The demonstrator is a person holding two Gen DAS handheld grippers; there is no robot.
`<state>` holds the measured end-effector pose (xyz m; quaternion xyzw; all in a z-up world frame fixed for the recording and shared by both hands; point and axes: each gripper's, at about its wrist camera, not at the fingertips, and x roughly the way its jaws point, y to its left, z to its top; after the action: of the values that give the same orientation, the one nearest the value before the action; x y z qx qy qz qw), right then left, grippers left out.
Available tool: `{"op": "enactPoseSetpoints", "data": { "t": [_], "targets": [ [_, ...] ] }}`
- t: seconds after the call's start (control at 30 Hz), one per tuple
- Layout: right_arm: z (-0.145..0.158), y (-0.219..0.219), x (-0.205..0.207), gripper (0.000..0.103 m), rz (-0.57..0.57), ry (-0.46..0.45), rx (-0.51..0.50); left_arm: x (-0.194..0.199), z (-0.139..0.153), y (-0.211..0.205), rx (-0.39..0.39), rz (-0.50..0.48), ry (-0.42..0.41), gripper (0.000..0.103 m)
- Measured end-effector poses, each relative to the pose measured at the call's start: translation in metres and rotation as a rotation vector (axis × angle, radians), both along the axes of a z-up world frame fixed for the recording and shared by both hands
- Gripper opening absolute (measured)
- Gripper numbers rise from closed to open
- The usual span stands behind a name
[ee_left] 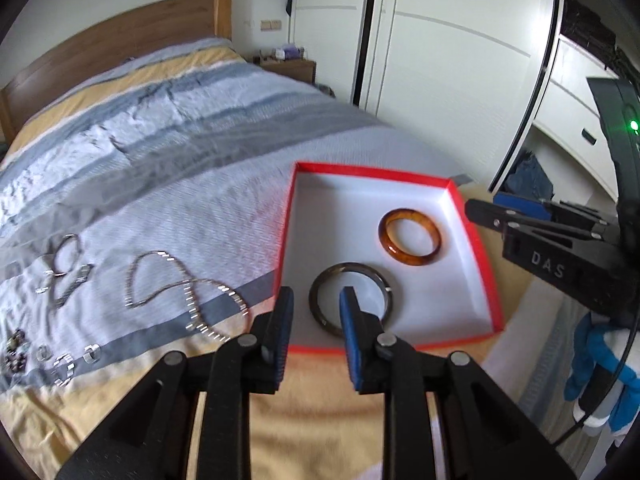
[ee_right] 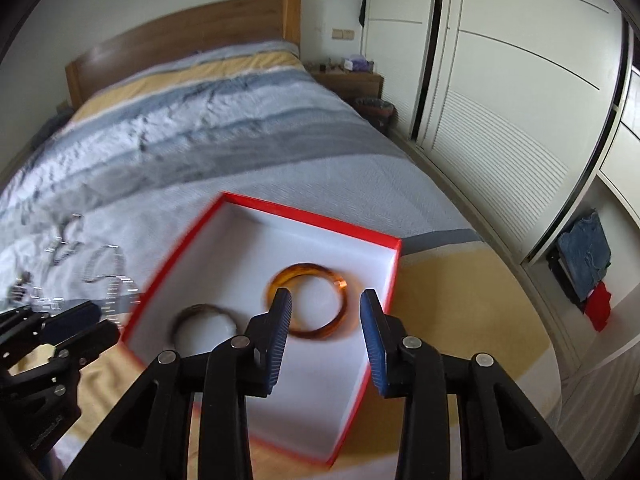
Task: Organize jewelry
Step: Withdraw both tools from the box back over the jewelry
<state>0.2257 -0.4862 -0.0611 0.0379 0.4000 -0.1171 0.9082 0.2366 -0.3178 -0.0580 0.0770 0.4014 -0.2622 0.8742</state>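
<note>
A red box (ee_left: pixel 372 170) with a white inside lies on the bed. Two bangles lie flat in it: an amber one (ee_left: pixel 412 259) further in and a dark one (ee_left: pixel 352 265) nearer me. My left gripper (ee_left: pixel 317 294) hangs open above the dark bangle, with nothing between its pads. In the right wrist view, my right gripper (ee_right: pixel 326 295) is open over the amber bangle (ee_right: pixel 308 270), also holding nothing; the dark bangle (ee_right: pixel 202 309) lies to its left. A silver necklace (ee_left: pixel 188 292), another chain (ee_left: pixel 66 268) and small rings (ee_left: pixel 92 354) lie loose on the cover left of the box.
The bed cover (ee_left: pixel 180 128) is striped grey, white and yellow, with a wooden headboard (ee_left: pixel 120 44) at the far end. White wardrobe doors (ee_right: pixel 500 100) run along the right. The bed's right edge falls off just past the box (ee_right: pixel 312 216).
</note>
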Motion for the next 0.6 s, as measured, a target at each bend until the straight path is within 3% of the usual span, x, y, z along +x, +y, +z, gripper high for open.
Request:
{"op": "enactPoseSetpoints", "data": {
  "t": [0.3, 0.6],
  "targets": [
    [0.044, 0.070, -0.070, 0.036, 0.070, -0.058, 0.065, -0.065, 0.055, 0.070, -0.015, 0.074, -0.076, 0.023],
    [0.072, 0.127, -0.133, 0.040, 0.107, -0.105, 0.114, -0.124, 0.090, 0.139, -0.012, 0.149, -0.145, 0.023]
  ]
}}
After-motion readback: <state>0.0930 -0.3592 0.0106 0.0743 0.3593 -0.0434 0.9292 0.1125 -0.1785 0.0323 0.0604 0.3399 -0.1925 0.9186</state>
